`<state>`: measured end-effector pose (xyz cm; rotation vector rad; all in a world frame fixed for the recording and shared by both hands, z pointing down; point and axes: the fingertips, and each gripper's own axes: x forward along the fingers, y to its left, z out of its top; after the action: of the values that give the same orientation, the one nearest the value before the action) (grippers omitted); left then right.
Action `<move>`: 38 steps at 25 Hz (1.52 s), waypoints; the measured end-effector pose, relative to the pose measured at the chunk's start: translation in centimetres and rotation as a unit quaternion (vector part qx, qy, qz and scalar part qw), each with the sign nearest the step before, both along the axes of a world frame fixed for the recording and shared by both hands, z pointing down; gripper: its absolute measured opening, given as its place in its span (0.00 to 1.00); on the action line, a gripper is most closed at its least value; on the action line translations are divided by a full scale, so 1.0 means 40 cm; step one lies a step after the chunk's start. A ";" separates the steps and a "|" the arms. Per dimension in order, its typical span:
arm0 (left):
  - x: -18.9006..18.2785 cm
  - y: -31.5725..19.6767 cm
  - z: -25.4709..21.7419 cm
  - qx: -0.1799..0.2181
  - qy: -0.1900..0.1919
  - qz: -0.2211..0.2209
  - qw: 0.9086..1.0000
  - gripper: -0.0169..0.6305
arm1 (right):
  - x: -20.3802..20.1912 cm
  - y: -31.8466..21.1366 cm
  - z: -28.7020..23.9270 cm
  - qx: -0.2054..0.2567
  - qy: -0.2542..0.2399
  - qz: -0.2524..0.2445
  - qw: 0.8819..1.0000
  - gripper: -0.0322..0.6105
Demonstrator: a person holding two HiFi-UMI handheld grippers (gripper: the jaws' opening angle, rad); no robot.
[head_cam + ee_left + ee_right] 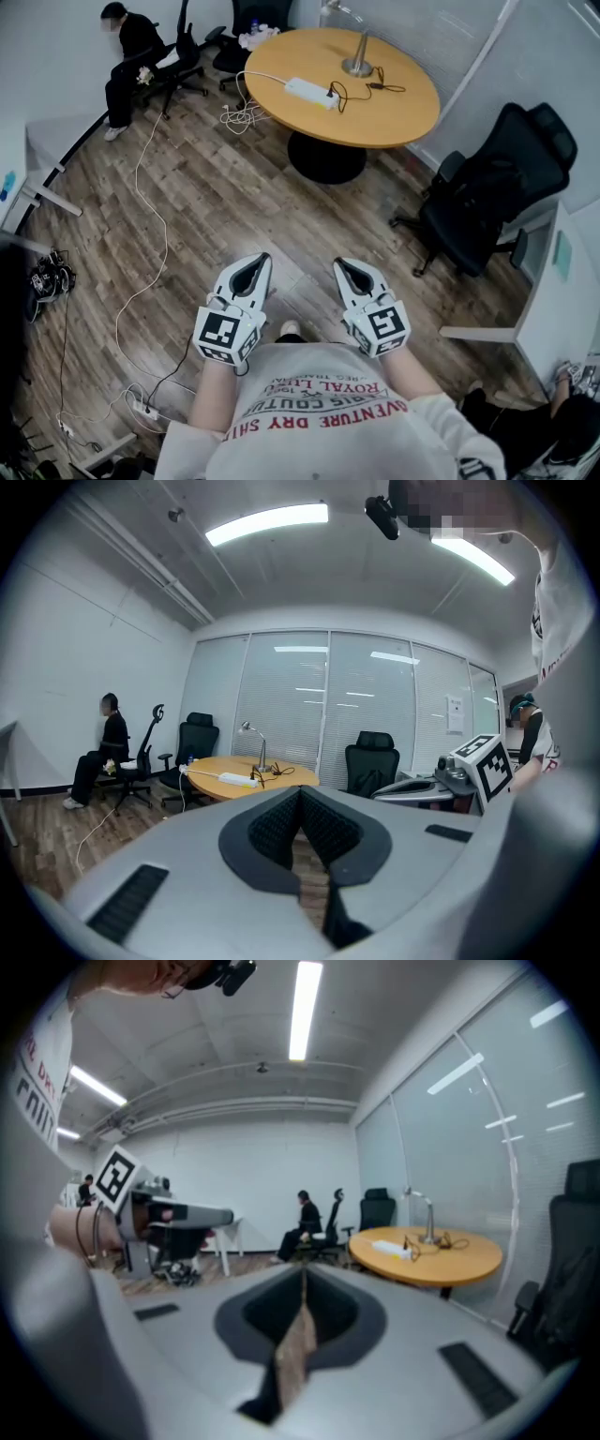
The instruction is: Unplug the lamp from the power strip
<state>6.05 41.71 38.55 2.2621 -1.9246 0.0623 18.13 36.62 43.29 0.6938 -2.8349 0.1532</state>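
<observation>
A round wooden table (394, 112) stands far ahead of me. On it lies a white power strip (309, 92) with a black plug and cord (336, 92) at its right end. The cord runs to a silver desk lamp (357, 64). Both grippers hang low in front of my chest, well short of the table. My left gripper (254, 268) and right gripper (352, 270) are shut and hold nothing. The left gripper view shows the strip (237, 779) and lamp (253, 738) far off past its jaws (301, 797). The right gripper view shows the same lamp (427, 1211).
A black office chair (497, 187) stands right of the table, and more chairs (248, 19) stand behind it. A person (127, 52) sits at the far left. A white cable (150, 178) trails over the wood floor to a floor strip (142, 409). White desks flank both sides.
</observation>
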 end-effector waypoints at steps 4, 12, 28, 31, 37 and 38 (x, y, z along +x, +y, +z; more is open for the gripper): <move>-0.094 0.006 0.021 -0.009 0.006 -0.011 1.000 0.07 | -0.084 0.001 0.008 -0.004 0.004 -0.005 1.000 0.10; -0.182 -0.012 0.072 -0.031 0.021 -0.026 0.999 0.07 | -0.180 -0.032 0.034 -0.015 0.016 -0.020 1.000 0.10; -0.349 -0.395 0.071 -0.037 0.004 -0.065 0.997 0.07 | -0.351 -0.459 0.051 -0.018 -0.001 -0.050 0.999 0.10; -0.351 -0.524 0.051 -0.035 -0.001 -0.053 0.998 0.07 | -0.361 -0.584 0.036 -0.015 -0.004 -0.046 0.999 0.10; -0.349 -0.771 0.028 -0.033 -0.023 -0.038 0.998 0.07 | -0.358 -0.832 0.036 -0.016 0.001 -0.036 0.999 0.10; -0.349 -0.801 0.017 -0.030 -0.029 -0.036 0.998 0.07 | -0.357 -0.862 0.033 -0.015 0.001 -0.036 0.999 0.10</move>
<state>-7.92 9.66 39.23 2.1743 -2.0034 0.1748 3.84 2.14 44.61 0.5849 -2.8454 0.1838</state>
